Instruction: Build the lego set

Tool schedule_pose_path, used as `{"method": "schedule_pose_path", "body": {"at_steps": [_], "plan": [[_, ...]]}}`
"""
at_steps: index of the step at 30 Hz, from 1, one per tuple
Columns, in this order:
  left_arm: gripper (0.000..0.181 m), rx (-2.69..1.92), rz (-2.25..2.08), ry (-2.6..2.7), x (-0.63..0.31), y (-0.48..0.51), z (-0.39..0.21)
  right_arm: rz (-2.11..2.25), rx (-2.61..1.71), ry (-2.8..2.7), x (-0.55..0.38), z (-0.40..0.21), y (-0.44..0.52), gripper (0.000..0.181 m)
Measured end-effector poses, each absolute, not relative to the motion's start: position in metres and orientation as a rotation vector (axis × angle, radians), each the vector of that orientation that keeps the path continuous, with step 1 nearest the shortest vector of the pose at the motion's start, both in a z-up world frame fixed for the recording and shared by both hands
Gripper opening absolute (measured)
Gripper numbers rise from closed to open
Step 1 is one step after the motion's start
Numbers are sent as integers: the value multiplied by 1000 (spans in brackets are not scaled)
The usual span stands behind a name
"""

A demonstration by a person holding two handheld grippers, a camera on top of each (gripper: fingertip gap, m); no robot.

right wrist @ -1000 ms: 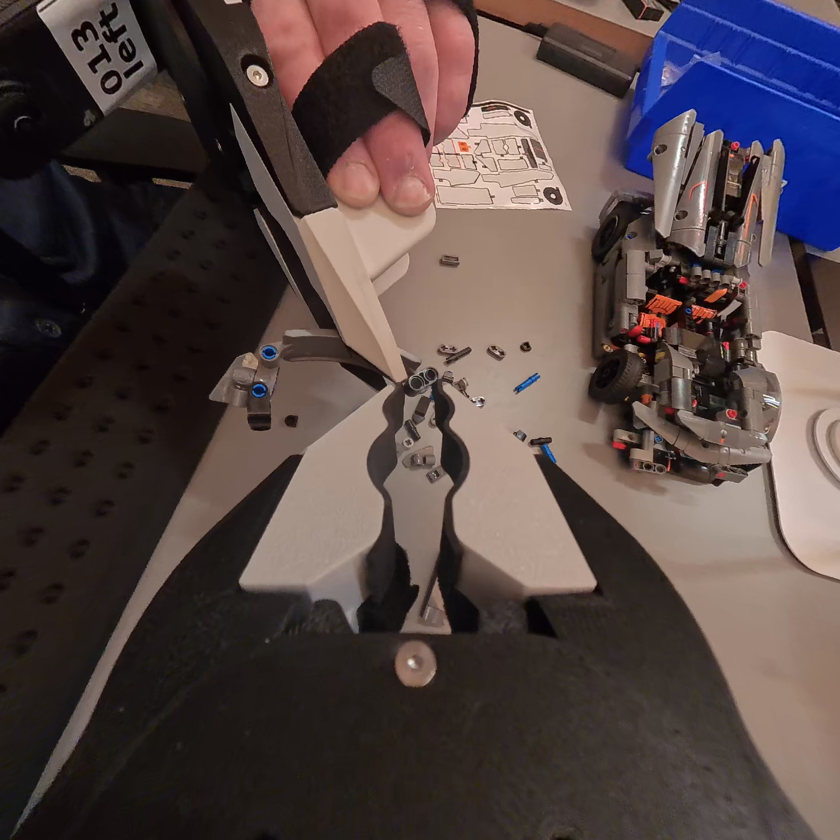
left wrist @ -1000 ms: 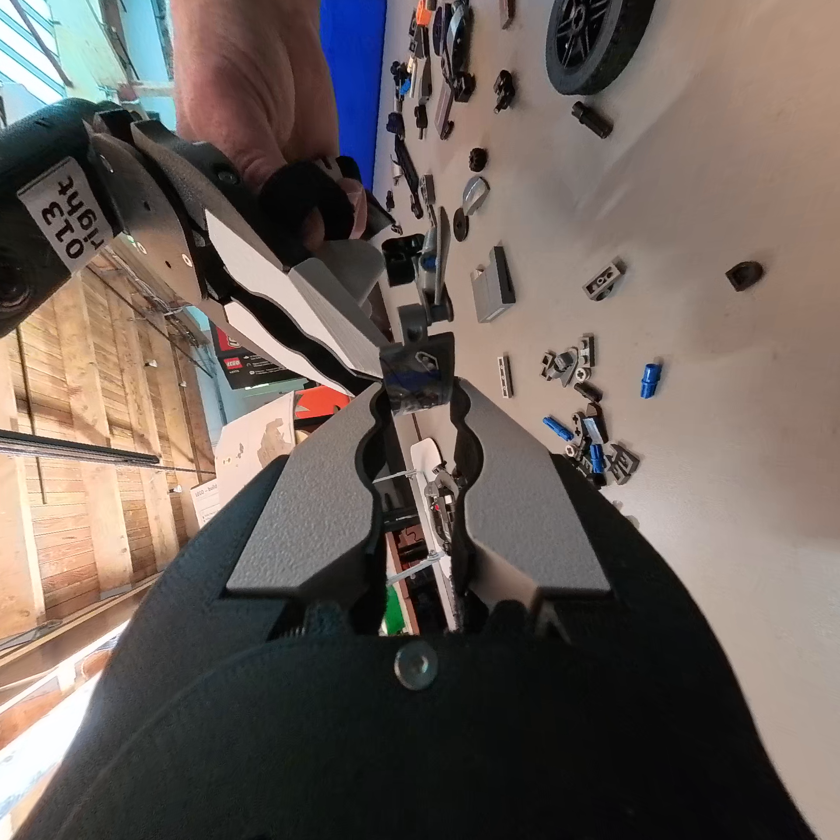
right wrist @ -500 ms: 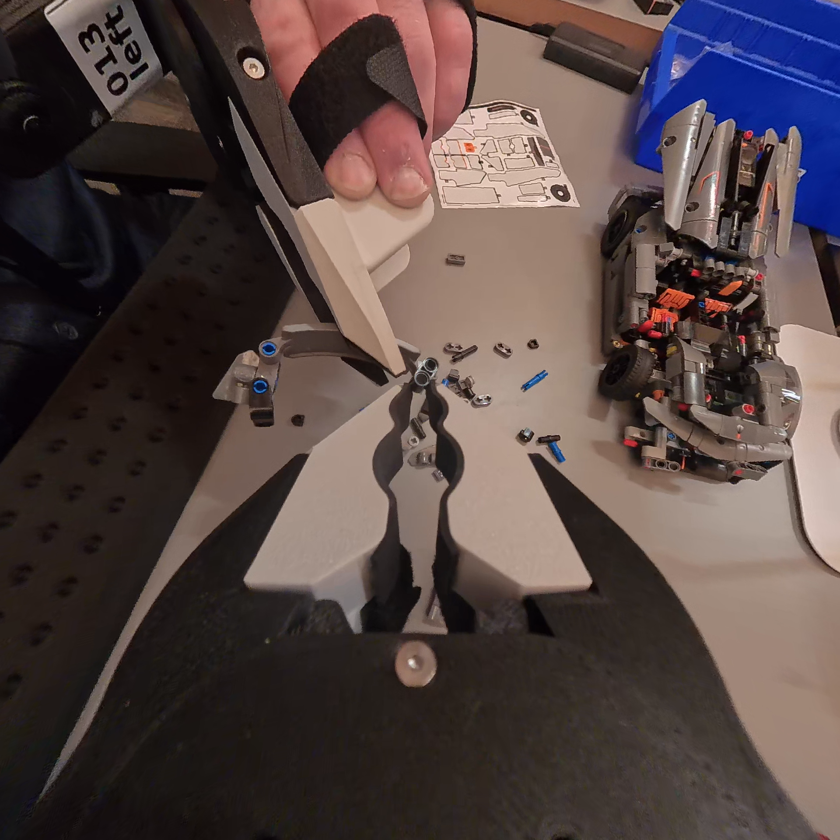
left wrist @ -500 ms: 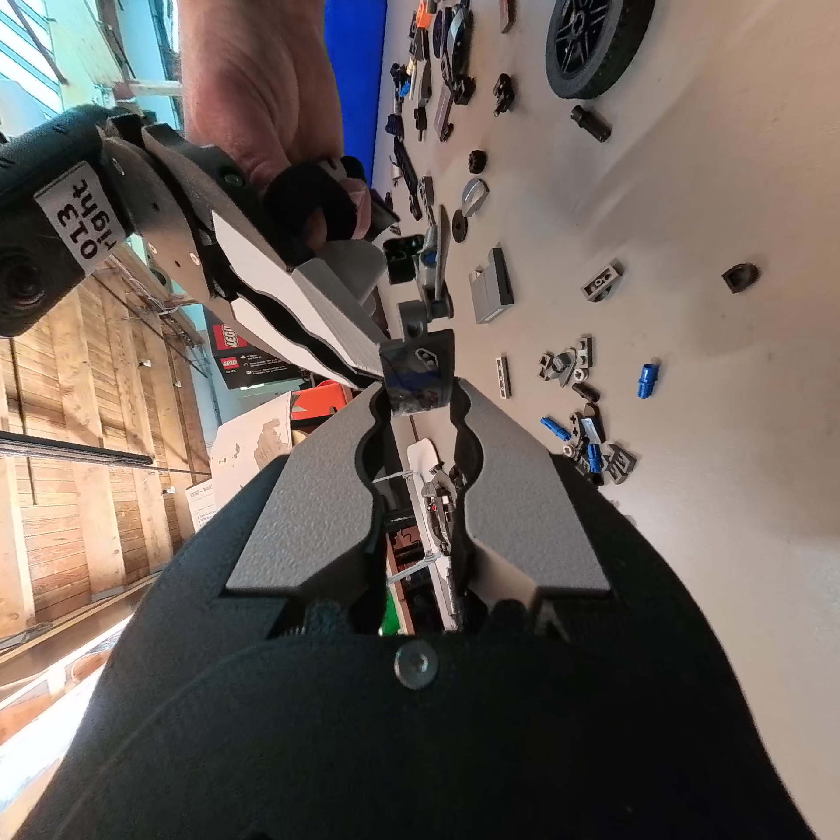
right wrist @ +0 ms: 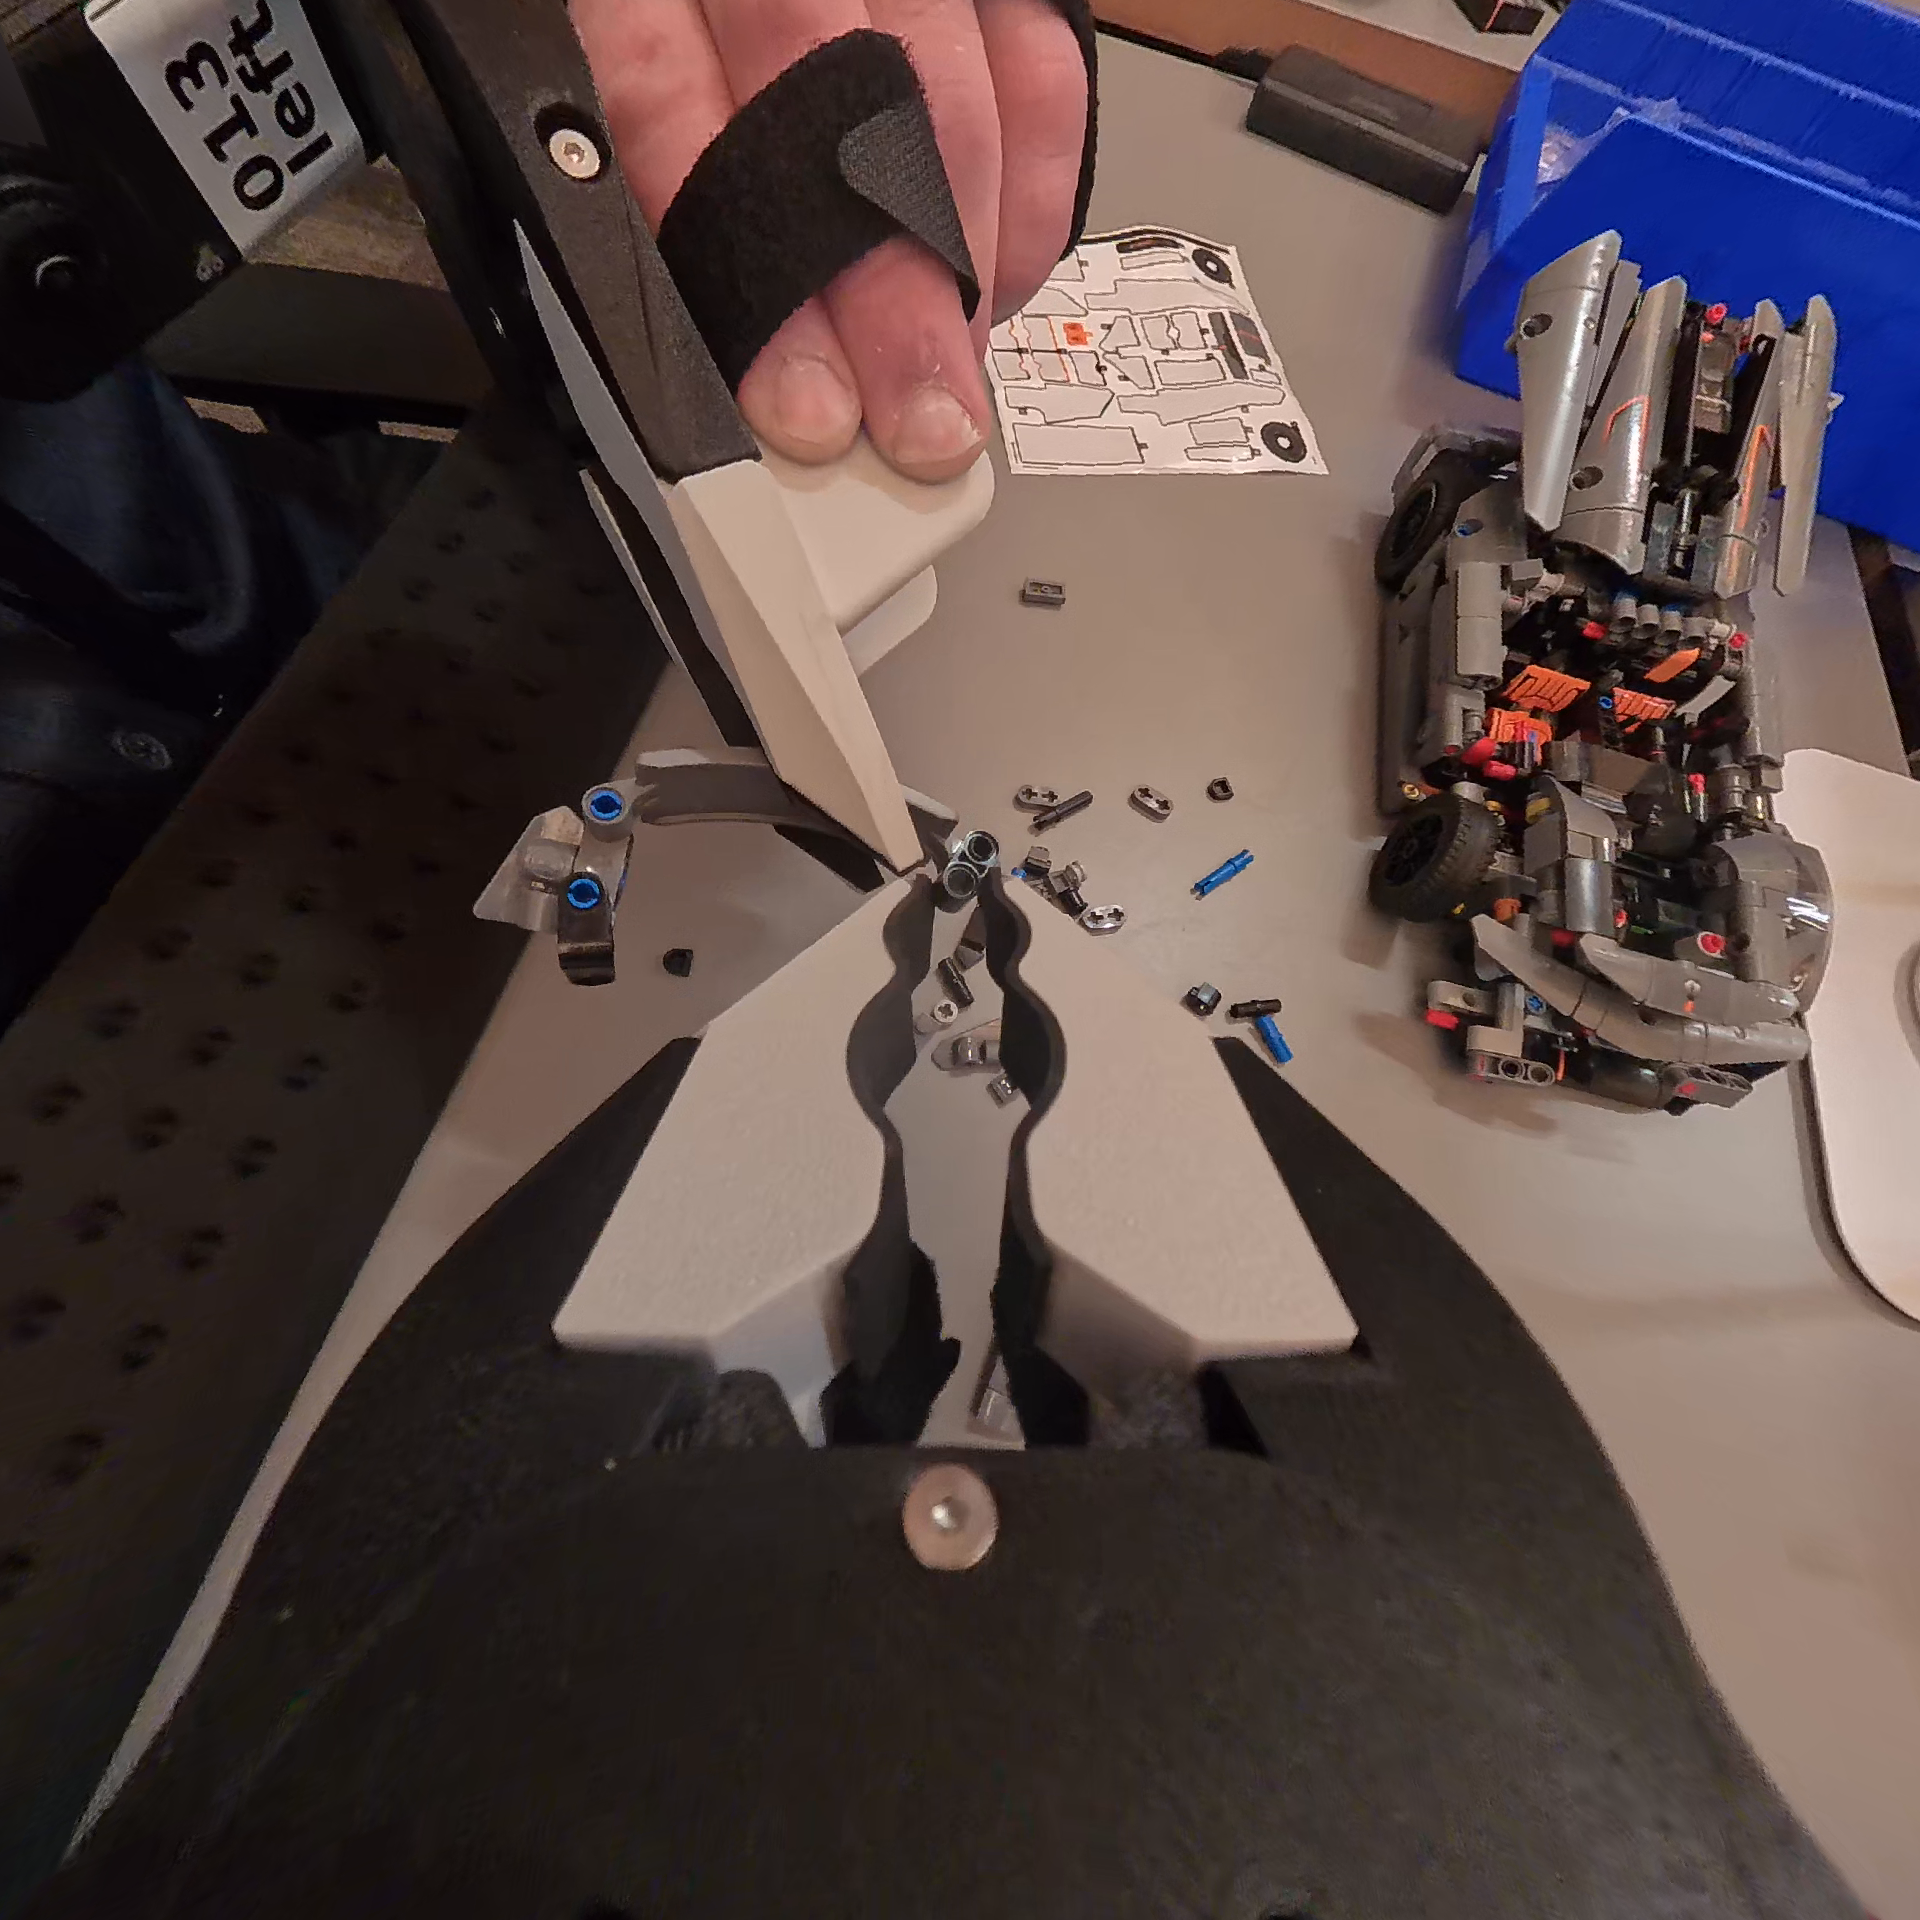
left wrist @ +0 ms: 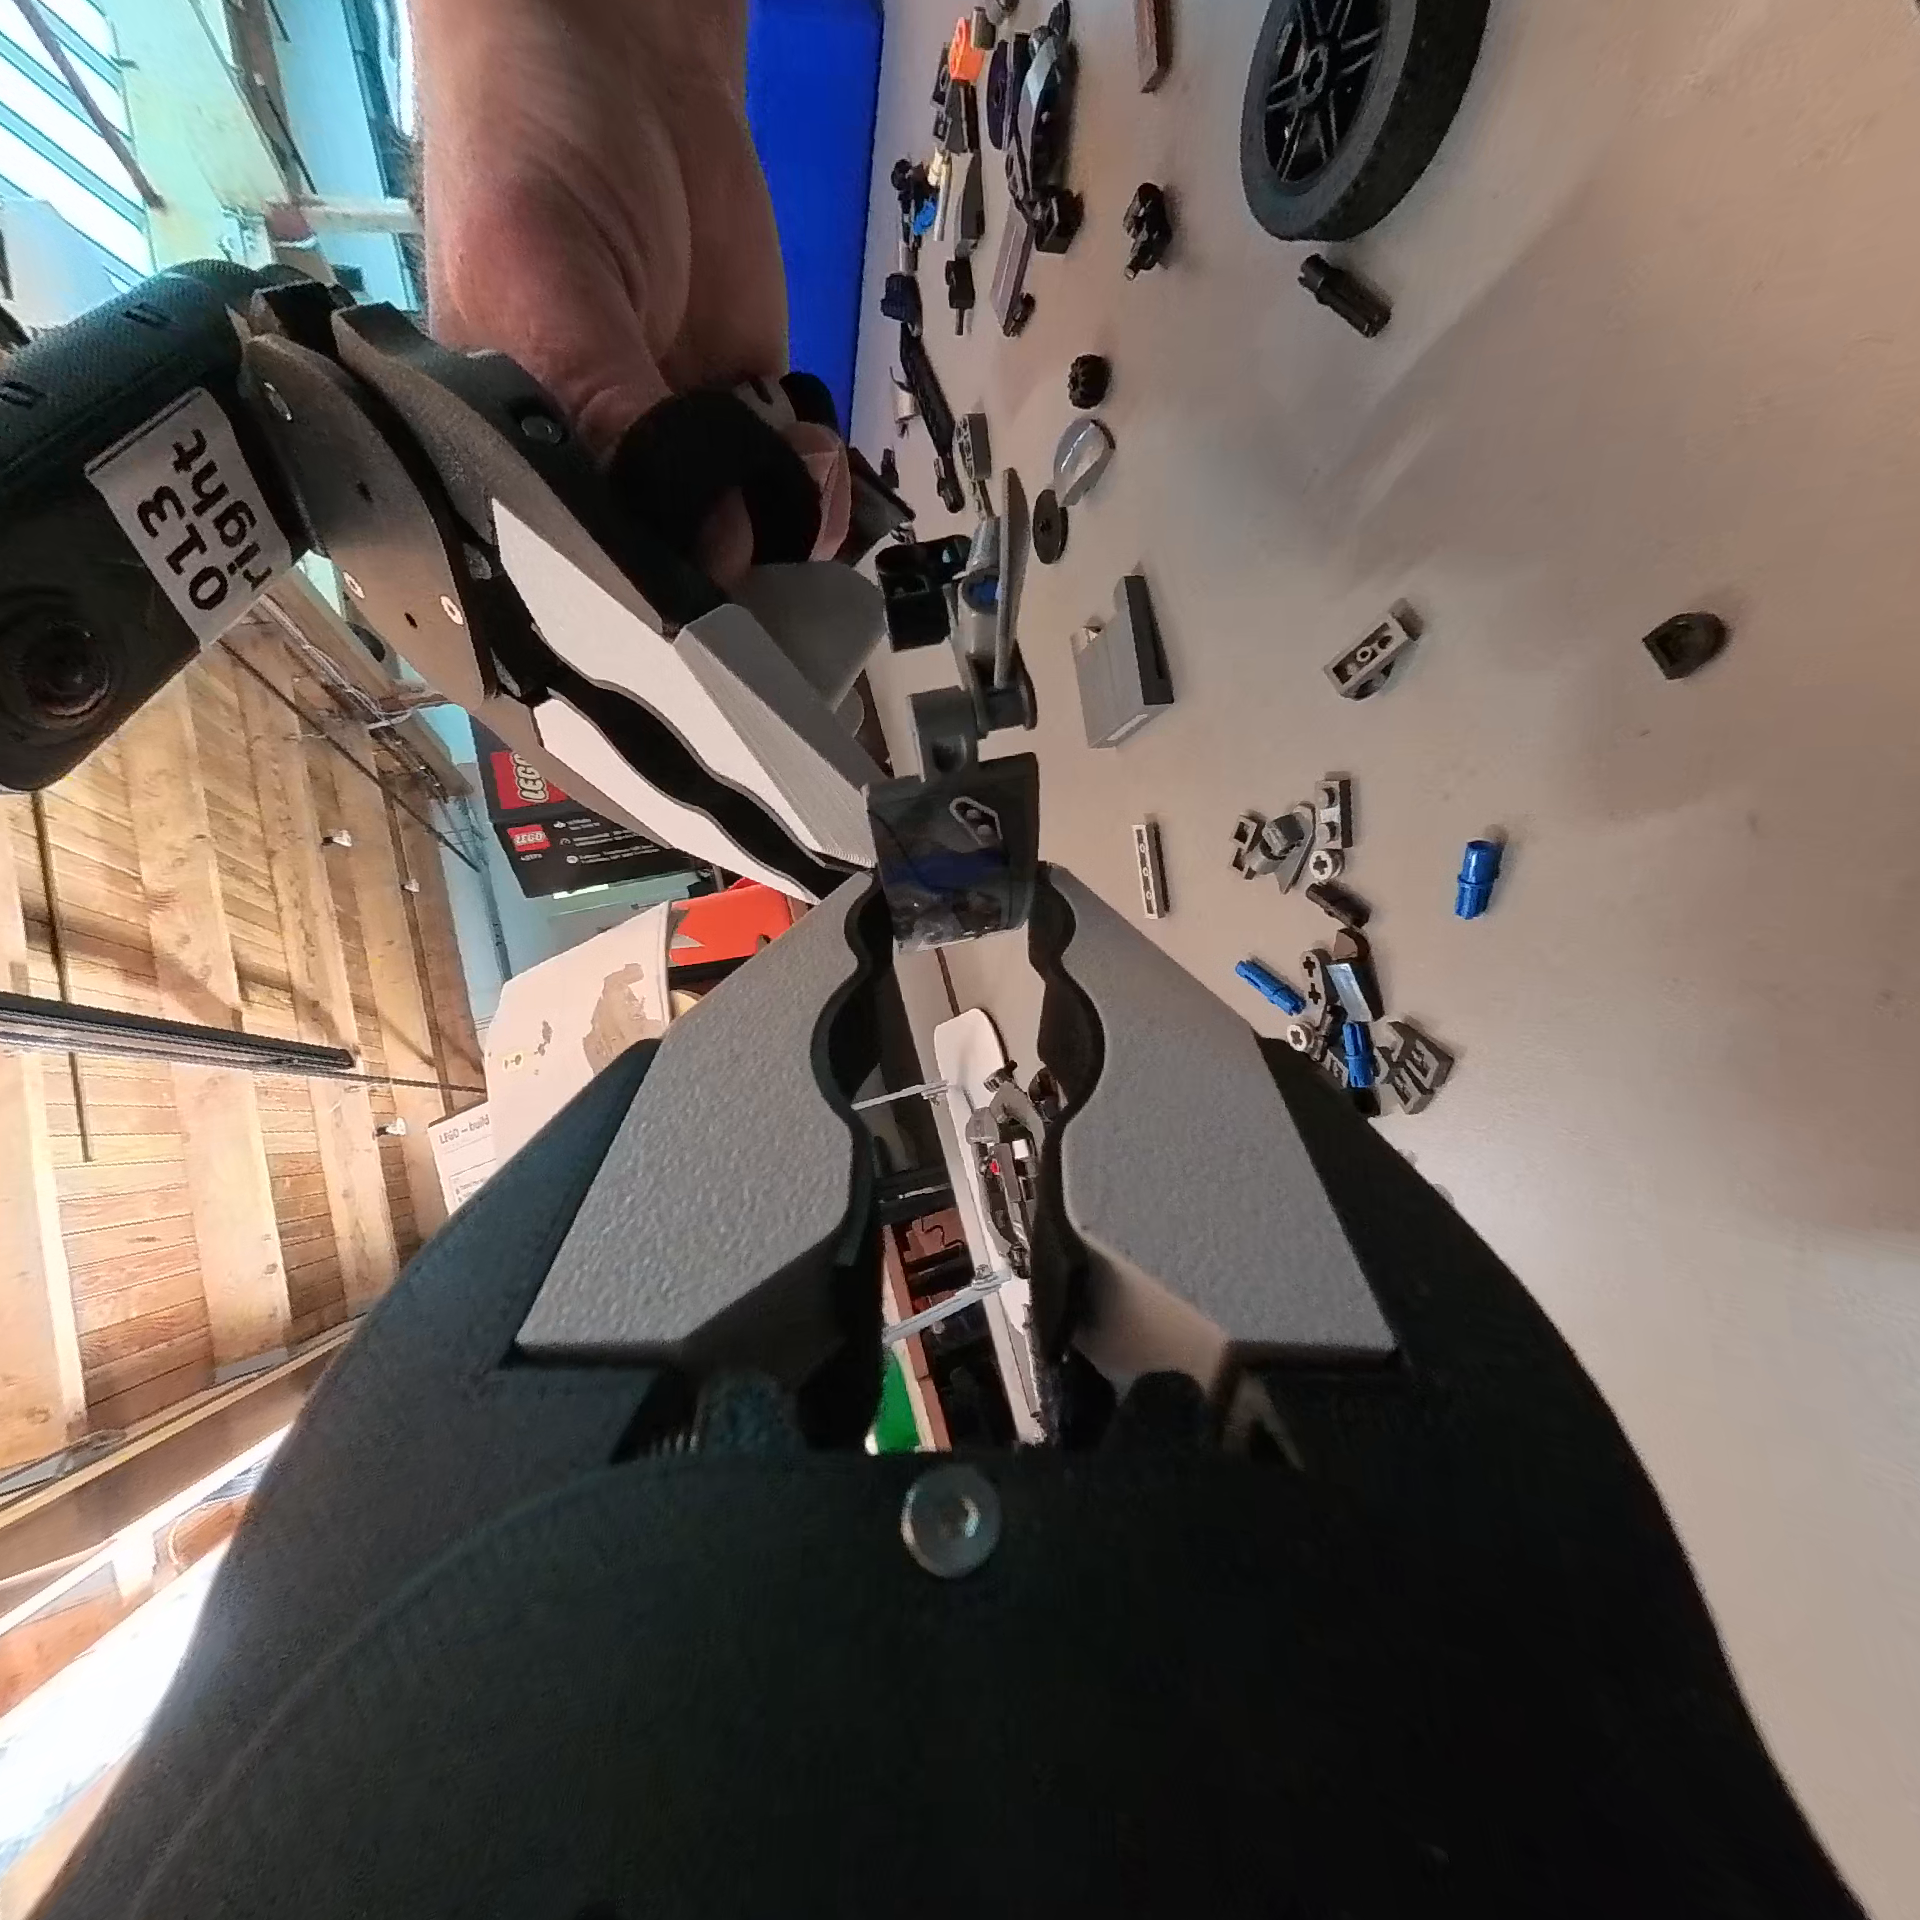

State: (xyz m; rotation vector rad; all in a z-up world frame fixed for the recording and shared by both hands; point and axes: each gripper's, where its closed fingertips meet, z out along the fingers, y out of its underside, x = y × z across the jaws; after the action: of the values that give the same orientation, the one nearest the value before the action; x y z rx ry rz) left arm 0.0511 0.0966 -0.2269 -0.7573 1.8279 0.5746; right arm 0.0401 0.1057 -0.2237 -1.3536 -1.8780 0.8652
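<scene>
Small dark-grey two-hole connector piece (right wrist: 968, 864) pinched in right gripper (right wrist: 961, 883) turned from near level to steeper diagonal, edging away from light-grey left gripper (right wrist: 902, 854) tip. Right-wrist view drifted slightly; grey model car (right wrist: 1600, 821) slid rightward.

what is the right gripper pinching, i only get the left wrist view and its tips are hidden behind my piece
Observer: The right gripper is shut on a small dark two-hole connector, close against the left gripper.
Operator: what hangs off my piece
Observer: A curved grey panel ending in a bracket with two blue pins.
Operator: wheres the car
Observer: The part-built grey car sits on the table, right of the right gripper.
</scene>
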Motion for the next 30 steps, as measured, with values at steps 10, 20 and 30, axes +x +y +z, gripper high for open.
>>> {"method": "schedule_pose_path", "body": {"at_steps": [10,20,30], "plan": [[23,-737,572,1820,52,94,-224,900,-1334,-1882,42,-221,104,6],[23,-745,563,1825,52,94,-226,894,-1351,-1885,42,-223,104,7],[23,-749,564,1823,52,95,-227,874,-1345,-1883,42,-223,106,7]]}}
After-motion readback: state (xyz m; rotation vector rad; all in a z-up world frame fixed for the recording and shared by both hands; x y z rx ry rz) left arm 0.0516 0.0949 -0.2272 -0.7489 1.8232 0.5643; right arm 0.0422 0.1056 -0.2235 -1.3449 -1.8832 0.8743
